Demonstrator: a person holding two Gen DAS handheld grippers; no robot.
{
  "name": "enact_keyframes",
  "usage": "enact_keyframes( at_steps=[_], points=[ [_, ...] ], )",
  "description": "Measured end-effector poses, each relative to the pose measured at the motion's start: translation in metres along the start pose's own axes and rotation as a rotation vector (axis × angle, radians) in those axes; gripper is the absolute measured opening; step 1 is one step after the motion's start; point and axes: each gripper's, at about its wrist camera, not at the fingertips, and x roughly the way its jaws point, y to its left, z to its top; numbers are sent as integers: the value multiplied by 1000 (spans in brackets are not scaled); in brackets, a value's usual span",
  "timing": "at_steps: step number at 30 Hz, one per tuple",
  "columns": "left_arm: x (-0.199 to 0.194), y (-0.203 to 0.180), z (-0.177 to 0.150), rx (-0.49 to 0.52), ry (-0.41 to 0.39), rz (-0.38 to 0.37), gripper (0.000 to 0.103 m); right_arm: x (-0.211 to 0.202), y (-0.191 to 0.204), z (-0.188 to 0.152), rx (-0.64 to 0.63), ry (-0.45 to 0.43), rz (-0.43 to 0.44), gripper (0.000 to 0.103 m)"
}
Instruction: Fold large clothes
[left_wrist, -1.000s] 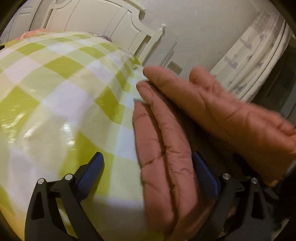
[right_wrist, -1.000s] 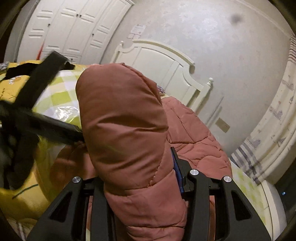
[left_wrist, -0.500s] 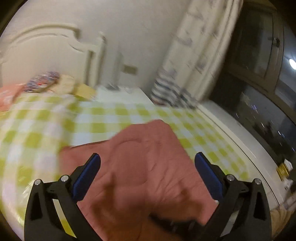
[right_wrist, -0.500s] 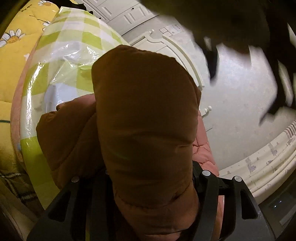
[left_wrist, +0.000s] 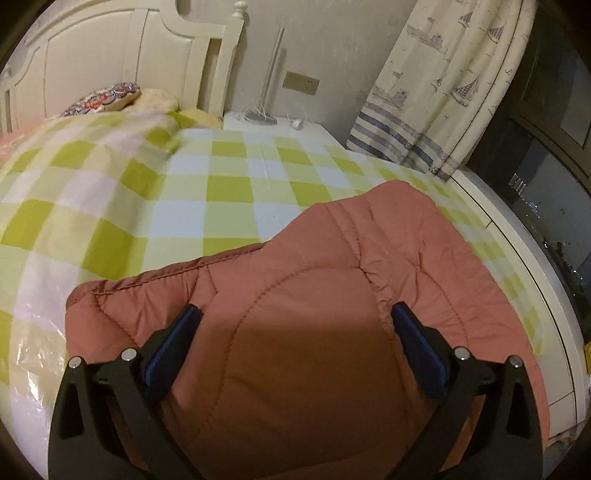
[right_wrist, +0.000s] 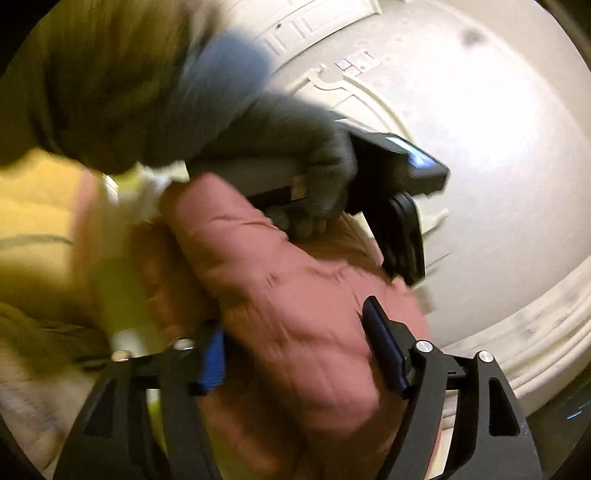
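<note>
Left wrist view: one quilted rust-pink jacket (left_wrist: 314, 314) lies spread on the green-and-white checked bedspread (left_wrist: 147, 192), reaching toward the bed's right edge. The left gripper (left_wrist: 295, 328) hovers over the jacket, its two blue-padded fingers (left_wrist: 171, 345) set wide apart with a broad stretch of fabric lying flat between them; nothing is pinched. Behind stand one white headboard (left_wrist: 122, 59), one patterned pillow (left_wrist: 107, 99), one white bedside table (left_wrist: 280, 127) and one curtain (left_wrist: 439, 85) printed with sailboats. Half a second ago this view was blurred and turned more toward the window; now it is sharp, and the headboard and pillow show more fully. A second ago the jacket lay in a narrow bunched fold to the right of the fingers with bare bedspread between them.

Right wrist view, heavily blurred: the right gripper (right_wrist: 291, 350) has a thick padded fold of the same jacket (right_wrist: 295, 306) filling the gap between its two fingers (right_wrist: 384, 350), which are parted partway. The fabric touches both pads, but whether they clamp it I cannot tell. One grey-gloved hand (right_wrist: 317, 177) grips the black handle of the other gripper, above the jacket. Half a second ago the fold stood tall and dark between narrower fingers, and only a dark blur crossed the top.
</note>
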Motion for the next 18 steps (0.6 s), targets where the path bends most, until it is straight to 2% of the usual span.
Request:
enact_keyframes(
  at_steps=[3, 4, 6, 8, 10, 12, 13, 14, 15, 16, 18],
  points=[
    [-3, 3, 2, -12, -15, -13, 101, -38, -50, -10, 244, -105, 200, 75],
    [-2, 1, 3, -15, -18, -16, 101, -47, -68, -12, 316, -141, 225, 79],
    [-2, 2, 3, -16, -24, -18, 101, -58, -104, -15, 452, -191, 207, 82],
    [-4, 2, 3, -17, -29, -13, 101, -57, -133, -17, 615, -206, 158, 90],
    [-4, 1, 3, -16, -35, -6, 101, -46, -132, -20, 711, -177, 147, 92],
    [-4, 0, 3, -12, -33, 1, 101, -11, -112, -21, 709, -62, 208, 92],
    [-4, -1, 4, -6, -29, 9, 101, 14, -88, -20, 629, 49, 239, 97],
    [-4, -2, 4, 1, -24, 15, 101, 30, -72, -23, 546, 111, 219, 99],
    [-5, -7, 5, 24, -9, 39, 101, 36, -46, -22, 417, 122, 121, 99],
    [-4, -12, 7, 48, 17, 77, 101, 35, -38, -21, 379, 98, 87, 99],
    [-10, -27, 13, 110, 75, 182, 101, 38, -48, -21, 419, 110, 133, 99]
  ],
)
